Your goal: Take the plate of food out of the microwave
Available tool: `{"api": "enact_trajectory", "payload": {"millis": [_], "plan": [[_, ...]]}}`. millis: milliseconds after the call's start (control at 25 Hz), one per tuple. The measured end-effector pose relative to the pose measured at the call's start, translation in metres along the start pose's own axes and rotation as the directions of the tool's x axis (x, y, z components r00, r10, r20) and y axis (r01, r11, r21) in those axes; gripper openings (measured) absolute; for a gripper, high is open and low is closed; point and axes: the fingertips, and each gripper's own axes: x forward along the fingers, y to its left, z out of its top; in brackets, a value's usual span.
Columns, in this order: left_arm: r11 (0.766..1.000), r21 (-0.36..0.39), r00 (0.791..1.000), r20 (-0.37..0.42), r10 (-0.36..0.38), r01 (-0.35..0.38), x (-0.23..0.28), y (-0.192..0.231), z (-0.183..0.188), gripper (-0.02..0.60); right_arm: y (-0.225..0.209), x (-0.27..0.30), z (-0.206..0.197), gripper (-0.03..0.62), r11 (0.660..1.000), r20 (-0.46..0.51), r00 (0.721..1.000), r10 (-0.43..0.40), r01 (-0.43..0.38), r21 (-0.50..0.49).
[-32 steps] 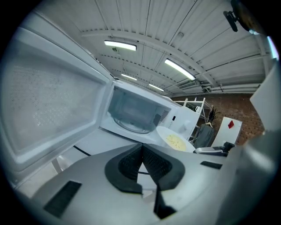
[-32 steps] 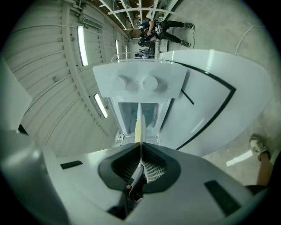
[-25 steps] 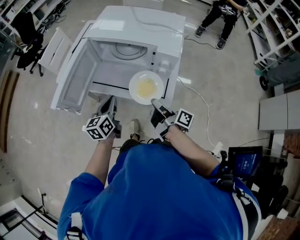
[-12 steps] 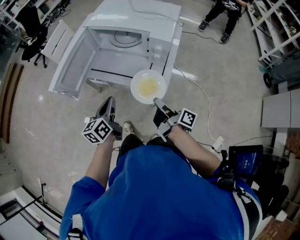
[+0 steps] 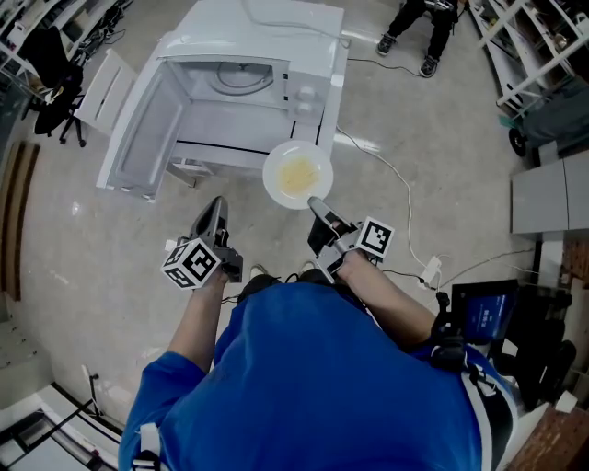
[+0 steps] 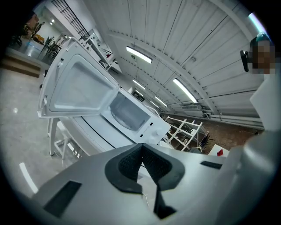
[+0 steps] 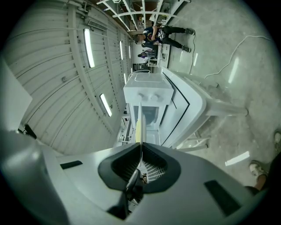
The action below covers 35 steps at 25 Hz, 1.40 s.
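A white plate [image 5: 296, 175] with yellow food on it hangs in the air just in front of the white microwave [image 5: 248, 83]. The microwave's door [image 5: 138, 138] stands swung open to the left and its cavity is empty. My right gripper [image 5: 315, 202] is shut on the plate's near rim. In the right gripper view the plate [image 7: 140, 121] shows edge-on between the jaws of the right gripper [image 7: 140, 151]. My left gripper [image 5: 216, 204] hovers left of the plate, apart from it. The left gripper [image 6: 141, 149] has its pads together on nothing and faces the microwave [image 6: 131, 114].
The microwave stands on a white table [image 5: 198, 170]. A white cable [image 5: 386, 179] trails over the floor to the right. A person [image 5: 423, 23] sits at the far top. Shelving [image 5: 534, 55] and a grey cabinet [image 5: 548, 198] line the right; an office chair [image 5: 46, 55] stands top left.
The right gripper has drawn the plate back from the microwave's front edge, so it now hangs over the floor. The left gripper has pulled back alongside it.
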Motion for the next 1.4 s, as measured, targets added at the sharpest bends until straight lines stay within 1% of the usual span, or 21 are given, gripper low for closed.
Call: {"api": "enact_trajectory", "payload": {"millis": [200, 560, 920, 1120, 1320, 1400], "plan": [[0.999, -0.011, 0.999, -0.022, -0.044, 0.044, -0.006, 0.005, 0.009, 0.009, 0.004, 0.004, -0.012, 0.018, 1.000, 0.031, 0.999, -0.004, 0.005, -0.017], [0.996, -0.036, 0.996, -0.032, -0.086, 0.085, -0.005, 0.008, 0.014, 0.009, 0.006, 0.011, -0.021, 0.018, 1.000, 0.068, 0.998, 0.002, 0.000, -0.026], [0.994, -0.040, 0.994, -0.043, -0.101, 0.099, -0.013, 0.015, 0.016, 0.009, 0.009, 0.013, -0.032, 0.018, 1.000, 0.089, 0.996, 0.007, -0.006, -0.021], [0.994, -0.036, 0.994, -0.043, -0.105, 0.103, -0.019, 0.019, 0.022, 0.009, 0.010, 0.015, -0.039, 0.018, 0.999, 0.093, 0.996, 0.006, -0.002, -0.037], [0.994, -0.034, 0.993, -0.046, -0.106, 0.105, -0.010, 0.014, 0.019, 0.009, 0.008, 0.014, -0.030, 0.018, 0.999, 0.088, 0.996, -0.002, 0.006, -0.044], [0.994, -0.031, 0.993, -0.049, -0.107, 0.105, -0.011, 0.015, 0.020, 0.009, 0.009, 0.015, -0.032, 0.018, 0.999, 0.088, 0.996, -0.001, 0.005, -0.041]]}}
